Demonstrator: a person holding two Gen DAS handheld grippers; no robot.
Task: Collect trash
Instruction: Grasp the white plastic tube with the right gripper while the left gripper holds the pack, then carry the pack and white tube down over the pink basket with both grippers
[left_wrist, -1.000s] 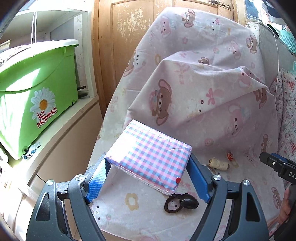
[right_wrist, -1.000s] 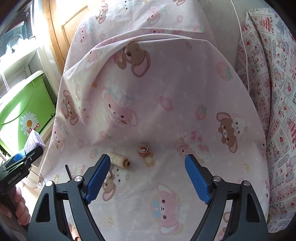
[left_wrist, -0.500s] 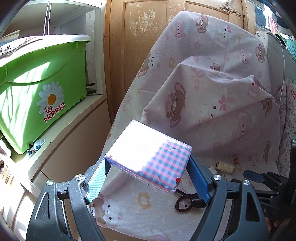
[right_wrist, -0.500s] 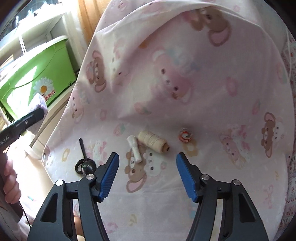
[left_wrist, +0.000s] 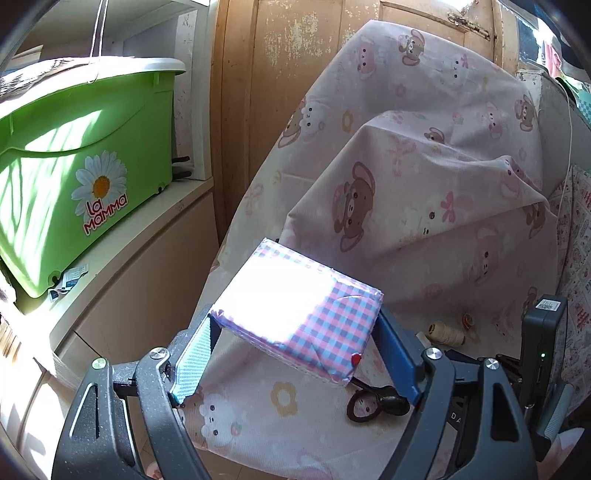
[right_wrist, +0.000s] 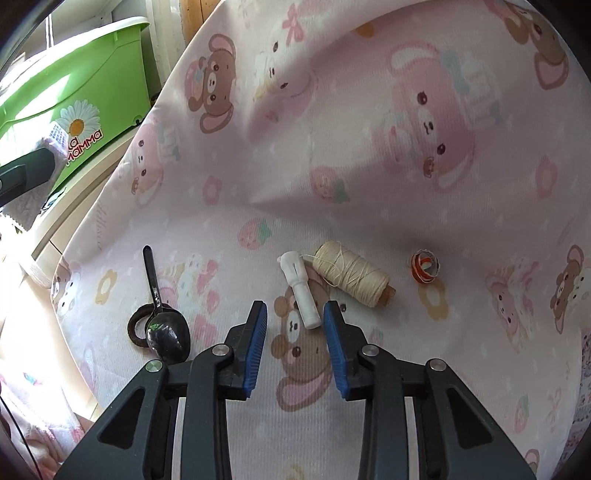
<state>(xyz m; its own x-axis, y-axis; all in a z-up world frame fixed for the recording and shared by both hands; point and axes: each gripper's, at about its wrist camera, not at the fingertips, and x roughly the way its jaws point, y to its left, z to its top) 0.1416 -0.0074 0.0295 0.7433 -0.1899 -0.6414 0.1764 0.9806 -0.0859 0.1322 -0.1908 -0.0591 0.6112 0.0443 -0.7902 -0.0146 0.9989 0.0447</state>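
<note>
A: Target for the right claw (right_wrist: 295, 325) looks like the white plastic spool (right_wrist: 300, 291), empty, lying flat on the pink bear-print cover (right_wrist: 369, 166). Its near end sits between the blue pads (right_wrist: 258, 343), jaws closing, no contact yet.

B: Handling?

A: My read: very light, rigid, smooth moulded plastic. Round, so it may roll or squirt out if pinched off-centre. Best to grip across the narrow shaft, mid-length, not the flared slotted head at the far end.

B: Anything attached?

A: A thread runs from its head to the beige thread reel (right_wrist: 352, 273) just beside it. Could drag the reel along when lifted. Cover underneath is soft, so pads may snag fabric.

B: Other scraps?

A: Curled orange-and-white scrap (right_wrist: 424, 266) beyond the reel, well clear. Black spoon (right_wrist: 162, 317) lying over a dark hair tie (right_wrist: 136, 328) to the left.

B: Left side?

A: Left claw (left_wrist: 295, 347) is clamped wide on a pink-and-blue checked packet (left_wrist: 314, 314), held above the cover. Packet looks soft, plastic-wrapped, slightly squashy. Green bin (left_wrist: 74, 166) sits on the shelf to its left.
</note>
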